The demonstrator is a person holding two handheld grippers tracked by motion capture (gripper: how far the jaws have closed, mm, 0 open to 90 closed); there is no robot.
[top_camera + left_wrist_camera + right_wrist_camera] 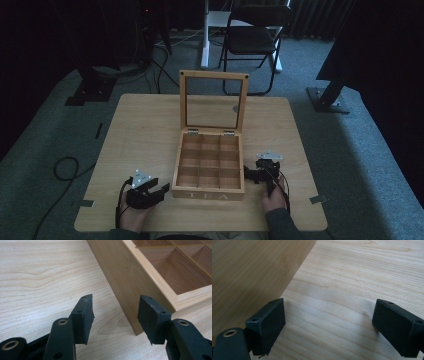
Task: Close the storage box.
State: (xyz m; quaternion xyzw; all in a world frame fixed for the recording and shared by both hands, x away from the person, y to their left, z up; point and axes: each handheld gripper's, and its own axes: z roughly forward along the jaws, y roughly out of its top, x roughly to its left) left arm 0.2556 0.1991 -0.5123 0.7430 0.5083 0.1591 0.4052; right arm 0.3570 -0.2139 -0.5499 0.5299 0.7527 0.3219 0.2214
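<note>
A wooden tea box [209, 176] with its glass-paned lid [214, 102] standing upright sits in the middle of the table; its square compartments look empty. My left gripper [159, 191] rests on the table at the box's front left corner, open, nothing between its jaws. In the left gripper view that gripper [115, 317] points at the box's corner [130, 297]. My right gripper [254, 175] lies beside the box's right wall, open and empty. In the right gripper view this gripper [329, 325] hovers over bare table, with the box wall [249, 272] at the left.
The light wooden table [140, 130] stands on grey carpet. A black folding chair [252, 37] and a white stand are behind it. A black cable [65, 167] lies on the floor at the left. Dark equipment legs flank the table's far corners.
</note>
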